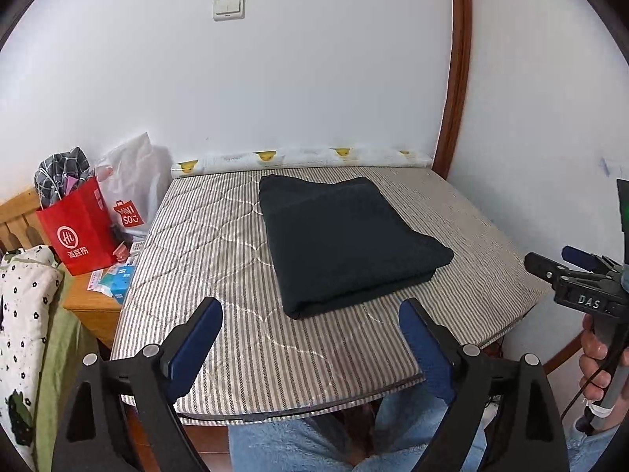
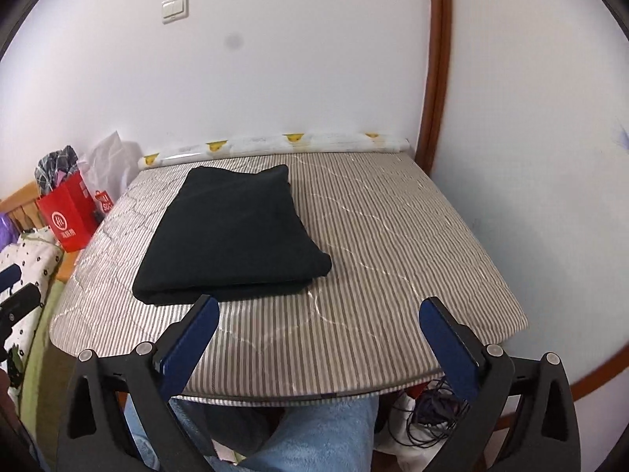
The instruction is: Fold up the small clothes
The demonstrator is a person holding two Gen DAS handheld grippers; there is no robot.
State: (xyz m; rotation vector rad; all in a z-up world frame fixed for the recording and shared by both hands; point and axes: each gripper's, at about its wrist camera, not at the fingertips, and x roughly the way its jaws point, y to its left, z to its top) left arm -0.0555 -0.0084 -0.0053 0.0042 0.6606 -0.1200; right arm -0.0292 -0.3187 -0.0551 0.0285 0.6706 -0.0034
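Observation:
A dark folded garment (image 1: 346, 236) lies as a flat rectangle on the striped quilted pad (image 1: 204, 244). It also shows in the right wrist view (image 2: 232, 236) on the pad (image 2: 393, 244). My left gripper (image 1: 310, 310) is open and empty, held back over the pad's near edge, just short of the garment. My right gripper (image 2: 318, 308) is open and empty, near the pad's front edge, with its left finger close to the garment's front edge. The right gripper also shows at the right of the left wrist view (image 1: 550, 261).
A red paper bag (image 1: 78, 232) and a white plastic bag (image 1: 133, 181) stand on a wooden stand at the left. A rolled duck-print sheet (image 1: 298, 157) lies along the back wall. Cables (image 2: 428, 413) hang below the pad at the right.

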